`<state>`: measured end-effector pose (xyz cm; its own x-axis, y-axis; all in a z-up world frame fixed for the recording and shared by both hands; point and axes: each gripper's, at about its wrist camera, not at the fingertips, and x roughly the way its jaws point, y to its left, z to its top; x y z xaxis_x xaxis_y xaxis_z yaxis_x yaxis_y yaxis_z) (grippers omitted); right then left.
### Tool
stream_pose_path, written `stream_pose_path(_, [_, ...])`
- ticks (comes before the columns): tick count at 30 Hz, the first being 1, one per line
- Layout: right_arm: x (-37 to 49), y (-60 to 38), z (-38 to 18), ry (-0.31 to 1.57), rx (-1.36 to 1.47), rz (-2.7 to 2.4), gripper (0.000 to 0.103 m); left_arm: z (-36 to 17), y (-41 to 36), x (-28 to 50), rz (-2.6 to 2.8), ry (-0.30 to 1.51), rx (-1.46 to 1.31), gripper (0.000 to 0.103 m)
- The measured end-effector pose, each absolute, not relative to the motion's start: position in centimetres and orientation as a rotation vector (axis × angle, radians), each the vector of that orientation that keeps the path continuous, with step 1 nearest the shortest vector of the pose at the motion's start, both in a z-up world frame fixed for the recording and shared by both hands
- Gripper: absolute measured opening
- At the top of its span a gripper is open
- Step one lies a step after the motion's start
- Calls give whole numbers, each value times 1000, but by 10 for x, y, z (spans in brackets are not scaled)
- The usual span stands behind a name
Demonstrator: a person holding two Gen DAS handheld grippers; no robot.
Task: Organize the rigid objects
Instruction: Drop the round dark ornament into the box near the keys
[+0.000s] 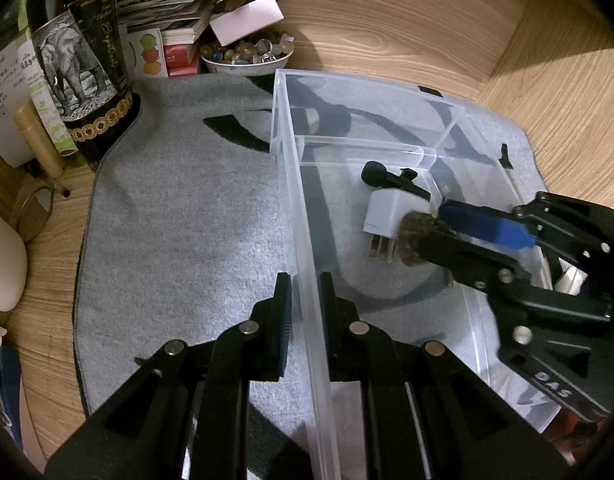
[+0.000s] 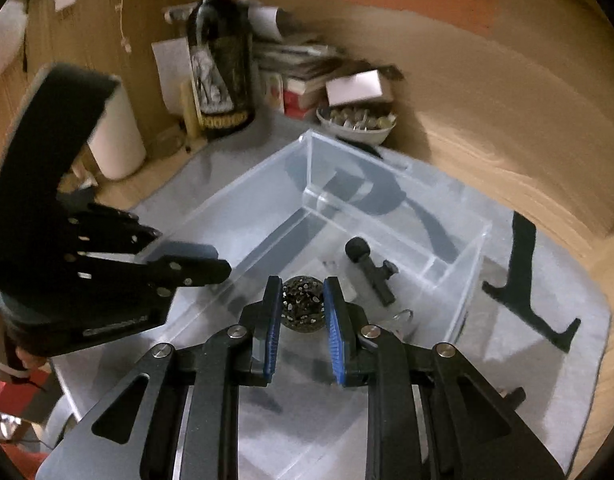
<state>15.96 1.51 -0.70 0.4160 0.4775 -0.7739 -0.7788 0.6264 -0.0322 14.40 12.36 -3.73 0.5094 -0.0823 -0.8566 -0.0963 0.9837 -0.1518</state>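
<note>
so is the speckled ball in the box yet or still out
In, though not released: the speckled ball sits inside the clear box walls, gripped by the right hand-held gripper, near the white plug.

We look down closely from each wrist, and both views share the clear bin [image 1: 307,240] [image 2: 387,184].

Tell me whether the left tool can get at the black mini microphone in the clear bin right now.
Probably not. The left tool is clamped on the clear plastic bin's wall, and the right tool, holding a dark speckled ball, sits beside the black mini microphone.
</note>
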Motion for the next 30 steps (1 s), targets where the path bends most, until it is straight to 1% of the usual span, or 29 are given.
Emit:
stream_pose_path(6, [166,18,-11,847,-444,805,19,-37,124,145,7,1038,-190,11])
stream_pose_path(15, [164,7,5,805,-400,804,20,-37,123,146,7,1038,-191,11])
stream_pose_path(18, [165,-5,15,781,-369,787,23,-37,123,146,7,1038,-191,11])
stream_pose_path(20, [166,-15,22,764,-346,766,29,-37,123,146,6,1038,-192,11])
stream_pose_path(23, [168,-35,32,733,-315,718,35,-37,123,146,7,1038,-191,11])
stream_pose_path(25, [169,-51,38,718,-291,683,37,-37,123,146,7,1038,-190,11])
stream_pose_path(28, [168,-76,43,701,-253,628,45,-37,123,146,7,1037,-192,11])
stream_pose_path(30, [169,-93,43,699,-236,579,47,-37,123,146,7,1037,-190,11])
